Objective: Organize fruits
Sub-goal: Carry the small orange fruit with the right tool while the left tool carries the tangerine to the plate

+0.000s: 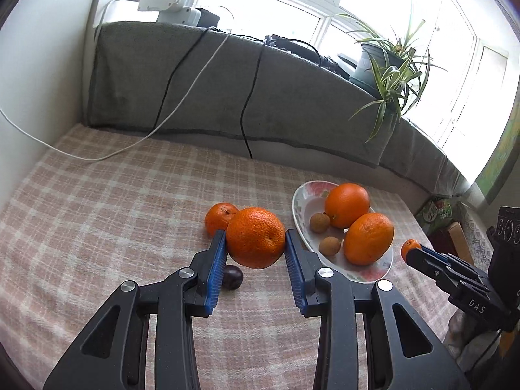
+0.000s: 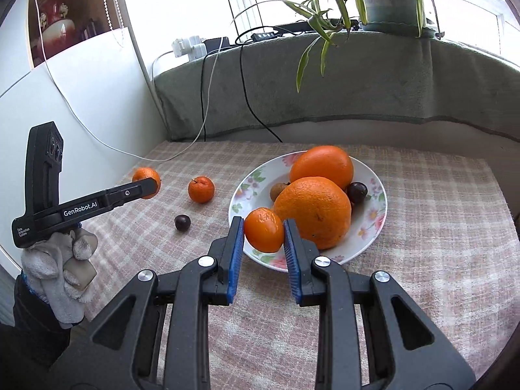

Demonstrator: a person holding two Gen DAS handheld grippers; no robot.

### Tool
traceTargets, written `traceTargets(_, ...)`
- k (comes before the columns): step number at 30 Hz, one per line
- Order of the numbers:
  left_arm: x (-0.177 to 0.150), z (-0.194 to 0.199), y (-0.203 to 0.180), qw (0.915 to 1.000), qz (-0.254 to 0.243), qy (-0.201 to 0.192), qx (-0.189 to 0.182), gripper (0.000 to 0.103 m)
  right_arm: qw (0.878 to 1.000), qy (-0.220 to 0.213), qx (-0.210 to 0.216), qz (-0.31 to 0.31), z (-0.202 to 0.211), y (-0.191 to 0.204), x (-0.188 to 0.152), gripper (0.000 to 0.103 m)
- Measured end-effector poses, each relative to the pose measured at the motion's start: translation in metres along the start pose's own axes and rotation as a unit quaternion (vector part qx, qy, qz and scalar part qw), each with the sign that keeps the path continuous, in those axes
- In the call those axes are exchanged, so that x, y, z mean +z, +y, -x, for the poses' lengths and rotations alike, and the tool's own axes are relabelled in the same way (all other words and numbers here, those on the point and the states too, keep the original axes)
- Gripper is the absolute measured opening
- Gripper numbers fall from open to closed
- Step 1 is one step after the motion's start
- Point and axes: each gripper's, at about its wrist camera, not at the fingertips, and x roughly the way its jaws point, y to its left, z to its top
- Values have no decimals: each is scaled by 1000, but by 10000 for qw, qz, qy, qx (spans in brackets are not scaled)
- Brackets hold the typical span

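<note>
While each hand-held gripper clamps fruit, left (image 1: 255,243) dimpled mandarin (image 1: 255,237), right (image 2: 264,234) glossy tangerine (image 2: 264,234).

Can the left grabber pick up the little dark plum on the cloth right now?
Probably not yet. The left gripper is already shut on a mandarin, so its jaws are full. The plum lies bare on the checked cloth with nothing over it, so once the mandarin is set down the way looks free.
</note>
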Motion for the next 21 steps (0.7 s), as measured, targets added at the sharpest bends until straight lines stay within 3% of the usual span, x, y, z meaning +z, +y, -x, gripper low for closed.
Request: traceTargets(21,5,-32,-53,9987,-331,237,-320,34,9987,-142,-308,-369,1,-69,14,26)
